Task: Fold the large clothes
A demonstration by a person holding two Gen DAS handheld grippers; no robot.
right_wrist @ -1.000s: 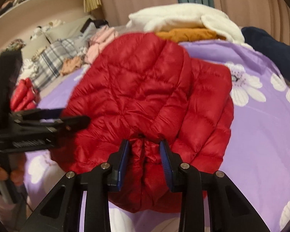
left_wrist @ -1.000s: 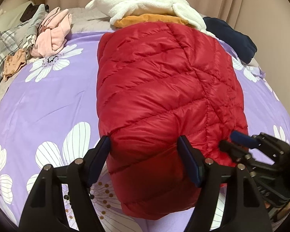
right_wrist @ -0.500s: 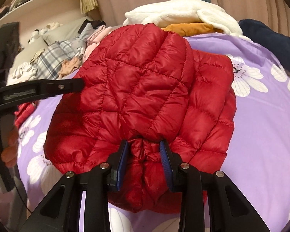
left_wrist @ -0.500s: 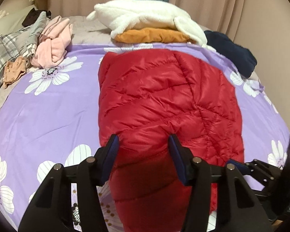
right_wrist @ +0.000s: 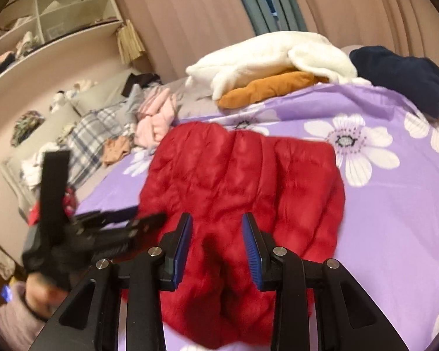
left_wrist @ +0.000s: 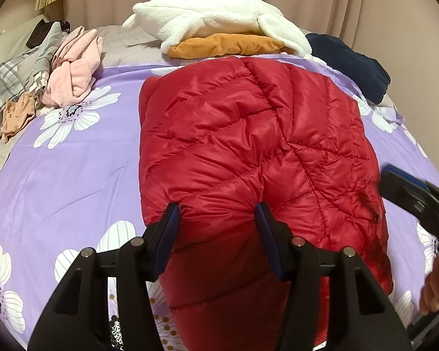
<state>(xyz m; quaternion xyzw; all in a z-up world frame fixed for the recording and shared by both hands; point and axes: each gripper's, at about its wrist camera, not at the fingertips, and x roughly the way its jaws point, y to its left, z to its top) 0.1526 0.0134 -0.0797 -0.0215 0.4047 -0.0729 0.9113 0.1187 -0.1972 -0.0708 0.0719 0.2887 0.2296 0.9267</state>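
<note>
A red quilted down jacket (left_wrist: 248, 152) lies folded lengthwise on the purple flowered bedspread (left_wrist: 58, 169). My left gripper (left_wrist: 218, 216) straddles its near end, fingers closed against a thick bunch of the fabric. In the right wrist view the jacket (right_wrist: 243, 181) is blurred. My right gripper (right_wrist: 216, 228) has its fingers around a bunch of the jacket's near edge, and the gap is wider than before. The left gripper also shows in the right wrist view (right_wrist: 143, 219), and the right gripper in the left wrist view (left_wrist: 406, 187).
A white fleece (left_wrist: 219, 20) lies on an orange garment (left_wrist: 228, 45) at the far end of the bed. A navy garment (left_wrist: 351, 61) is far right. Pink clothes (left_wrist: 73, 67) and plaid fabric (left_wrist: 0, 87) lie at far left. Shelves (right_wrist: 49, 20) line the wall.
Both grippers have lowered and drawn back, laying the jacket down flatter on the bed. The right gripper's fingers have spread wider. The left fingers have narrowed on the fabric.
</note>
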